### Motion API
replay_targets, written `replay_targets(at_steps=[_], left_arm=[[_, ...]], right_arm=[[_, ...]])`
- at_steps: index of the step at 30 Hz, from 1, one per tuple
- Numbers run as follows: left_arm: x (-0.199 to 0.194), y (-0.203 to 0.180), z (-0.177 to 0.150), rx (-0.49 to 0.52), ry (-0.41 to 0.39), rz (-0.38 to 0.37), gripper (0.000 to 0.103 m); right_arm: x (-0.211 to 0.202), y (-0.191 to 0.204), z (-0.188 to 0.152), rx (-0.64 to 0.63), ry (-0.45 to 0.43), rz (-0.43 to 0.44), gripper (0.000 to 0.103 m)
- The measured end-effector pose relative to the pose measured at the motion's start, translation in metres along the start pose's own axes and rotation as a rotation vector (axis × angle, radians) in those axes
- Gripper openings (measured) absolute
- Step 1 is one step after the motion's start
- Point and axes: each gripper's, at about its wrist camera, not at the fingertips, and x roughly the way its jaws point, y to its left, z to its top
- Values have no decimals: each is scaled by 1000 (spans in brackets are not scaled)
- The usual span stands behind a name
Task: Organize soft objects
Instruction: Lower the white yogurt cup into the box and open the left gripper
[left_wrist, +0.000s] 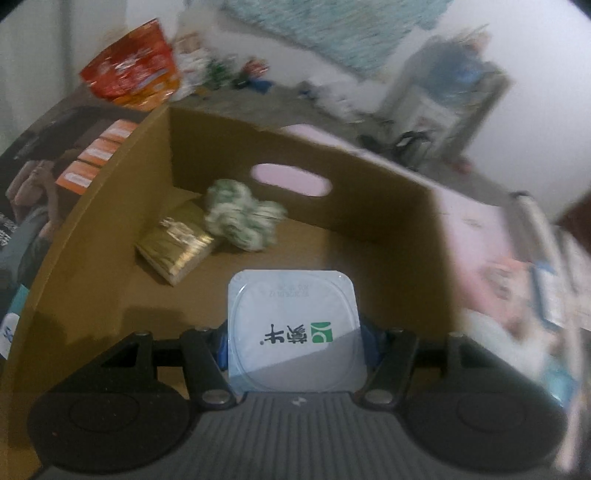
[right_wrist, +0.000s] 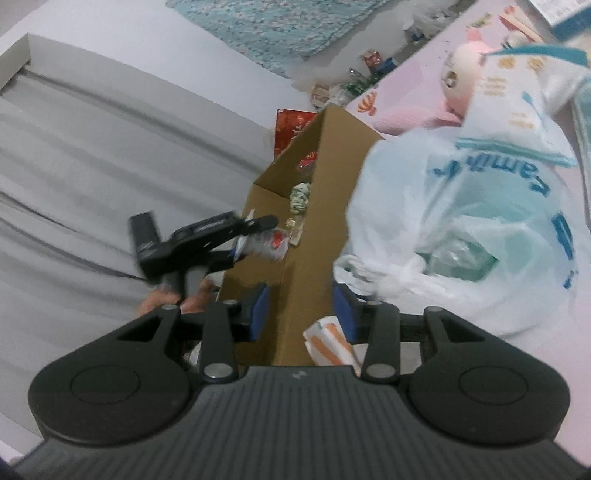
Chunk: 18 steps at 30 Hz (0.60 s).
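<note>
My left gripper (left_wrist: 295, 338) is shut on a white yogurt cup (left_wrist: 293, 330) with a green logo and holds it over the open cardboard box (left_wrist: 388, 206). Inside the box lie a gold-wrapped block (left_wrist: 175, 243) and a green-and-white soft bundle (left_wrist: 240, 214). In the right wrist view the left gripper (right_wrist: 255, 230) shows over the box (right_wrist: 310, 258) with the cup (right_wrist: 269, 243) in it. My right gripper (right_wrist: 301, 310) is open and empty, hanging above the box's near wall beside a white plastic bag (right_wrist: 461, 229).
A red snack bag (left_wrist: 133, 74) stands behind the box at the left, with orange packets (left_wrist: 96, 155) below it. A pink plush toy (right_wrist: 465, 62) lies on the pink surface (right_wrist: 406, 74). An orange-striped pack (right_wrist: 328, 343) sits under the right gripper. Grey bedding (right_wrist: 92, 166) lies left.
</note>
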Motion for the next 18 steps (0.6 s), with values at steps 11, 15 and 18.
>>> replay_targets(at_steps=[11, 15, 18], left_arm=[[74, 7, 31, 8, 21, 101, 63], [72, -1, 36, 71, -52, 104, 61], [72, -4, 36, 79, -78, 105, 61]], right_arm=[[-19, -40, 1, 76, -39, -52, 43], [-20, -48, -2, 90, -30, -66, 43], [-19, -52, -5, 98, -21, -70, 43]])
